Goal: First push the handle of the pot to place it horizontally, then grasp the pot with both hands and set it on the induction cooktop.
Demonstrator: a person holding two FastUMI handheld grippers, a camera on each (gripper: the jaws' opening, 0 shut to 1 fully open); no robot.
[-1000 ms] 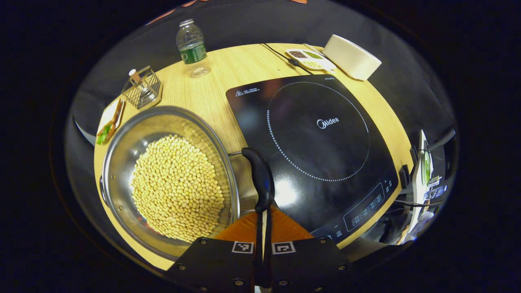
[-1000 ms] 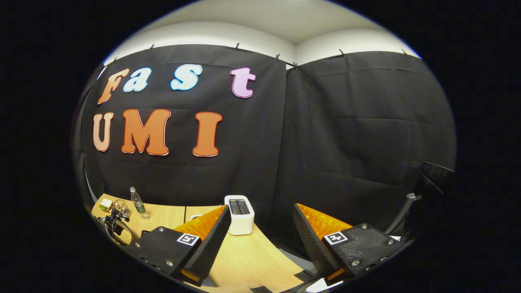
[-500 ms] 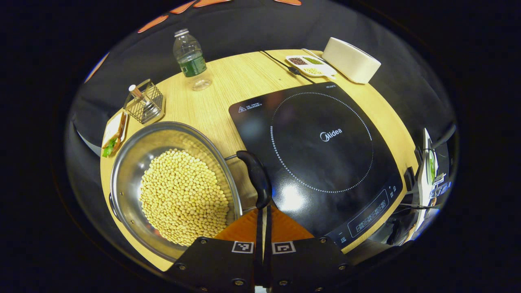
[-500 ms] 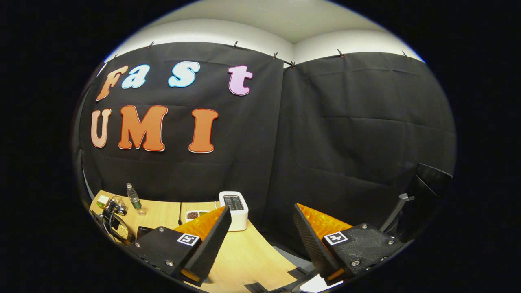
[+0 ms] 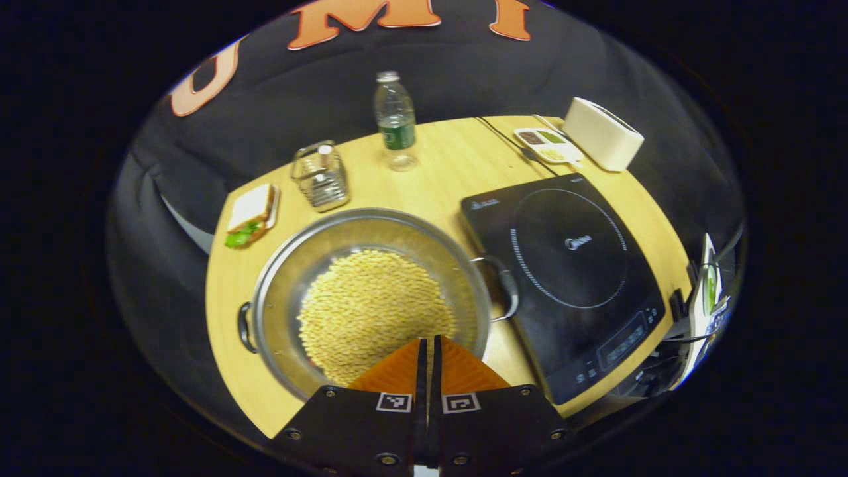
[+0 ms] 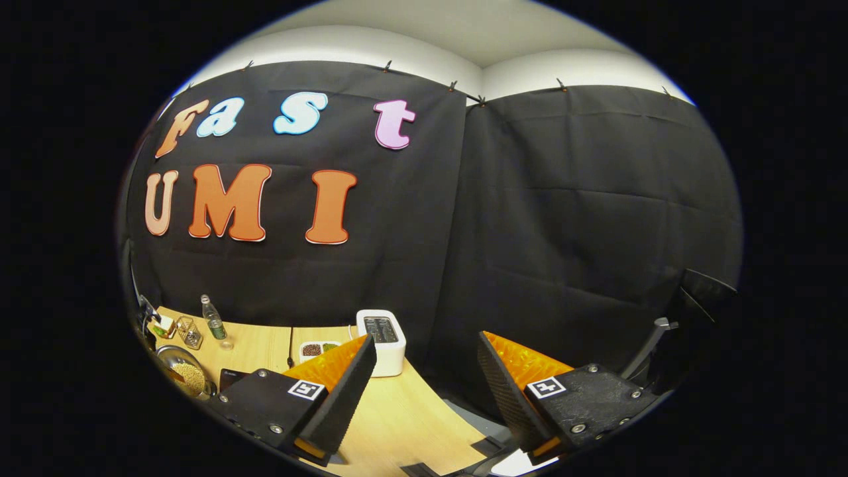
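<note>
Beside the induction cooktop (image 5: pixel 576 265), the pot (image 5: pixel 368 291) sits just ahead of the clenched left gripper (image 5: pixel 429 351); the right gripper (image 6: pixel 424 371) gapes, well apart.

Staged kitchen set in a recording booth: black cloth wall (image 6: pixel 563 218), wooden table (image 5: pixel 437 179) carrying an induction cooktop (image 5: pixel 570 278), toaster (image 5: pixel 601 142), and water bottle (image 5: pixel 395 120).

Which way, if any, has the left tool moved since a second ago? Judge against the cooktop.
Yes. The left tool has drawn back and leftward from the cooktop; it now points over the pot, off the handle.
</note>
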